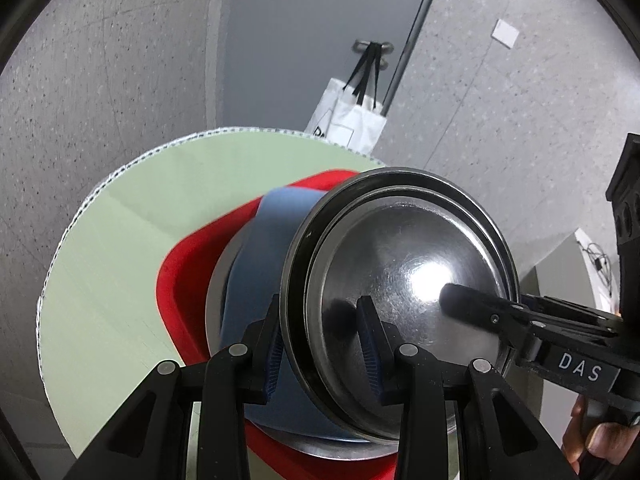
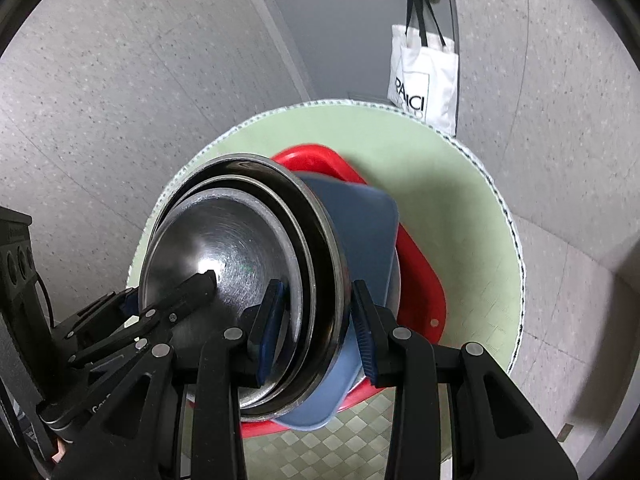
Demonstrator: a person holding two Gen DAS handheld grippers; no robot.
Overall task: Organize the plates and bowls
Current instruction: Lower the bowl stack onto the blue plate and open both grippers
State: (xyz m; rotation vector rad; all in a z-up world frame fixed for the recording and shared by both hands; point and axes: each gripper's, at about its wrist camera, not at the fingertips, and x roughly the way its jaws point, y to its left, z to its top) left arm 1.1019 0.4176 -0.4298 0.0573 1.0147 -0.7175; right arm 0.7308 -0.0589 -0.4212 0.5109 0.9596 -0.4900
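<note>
A stack of nested steel bowls [image 1: 400,264] sits on a blue plate [image 1: 272,248], a steel plate and a red tray [image 1: 188,280] on a round green table [image 1: 120,240]. My left gripper [image 1: 324,344] is shut on the near rim of the steel bowls, one finger inside and one outside. My right gripper [image 2: 320,332] is shut on the opposite rim of the same bowls [image 2: 224,248], next to the blue plate [image 2: 368,232] and red tray [image 2: 420,280]. Each gripper shows in the other's view, the right one at the right [image 1: 480,308] and the left one at the lower left [image 2: 180,296].
A white tote bag [image 2: 424,76] hangs on a door handle beyond the table. The grey speckled floor [image 1: 100,80] surrounds the table. A black device [image 2: 16,264] stands at the left edge of the right wrist view.
</note>
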